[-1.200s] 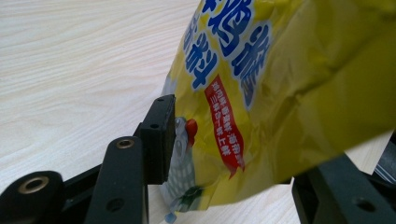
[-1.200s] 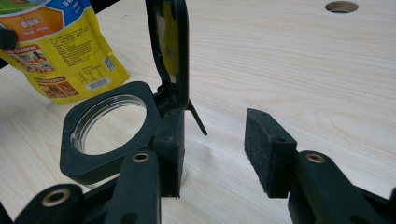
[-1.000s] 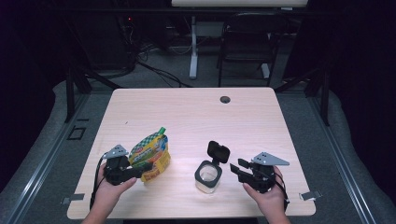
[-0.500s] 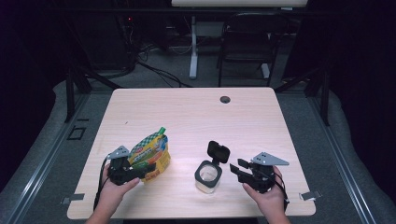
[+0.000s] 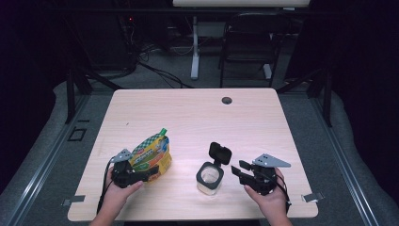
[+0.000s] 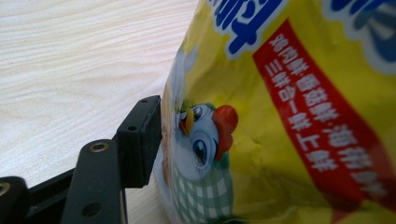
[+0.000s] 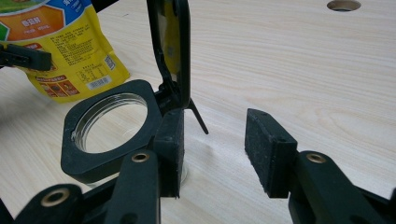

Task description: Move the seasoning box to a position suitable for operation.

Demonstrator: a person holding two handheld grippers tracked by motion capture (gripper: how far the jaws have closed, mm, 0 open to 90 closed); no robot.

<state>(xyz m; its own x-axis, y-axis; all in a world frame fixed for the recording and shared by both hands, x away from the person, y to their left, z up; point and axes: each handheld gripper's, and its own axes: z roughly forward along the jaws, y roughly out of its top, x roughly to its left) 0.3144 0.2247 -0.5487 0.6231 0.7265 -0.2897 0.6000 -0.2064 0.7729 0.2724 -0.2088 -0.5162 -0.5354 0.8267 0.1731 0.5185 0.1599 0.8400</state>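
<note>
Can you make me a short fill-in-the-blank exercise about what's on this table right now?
1. The yellow snack bag stands by the ____ gripper.
2. The hinged lid of the clear jar is flipped ____.
3. The right gripper has nothing between its jaws, so it is ____.
4. The cartoon printed low on the bag in the left gripper view is a ____.

Missing words: left; open; open; chicken

Left gripper [image 5: 143, 173] fingers wider around pouch [image 5: 151, 153]
</note>
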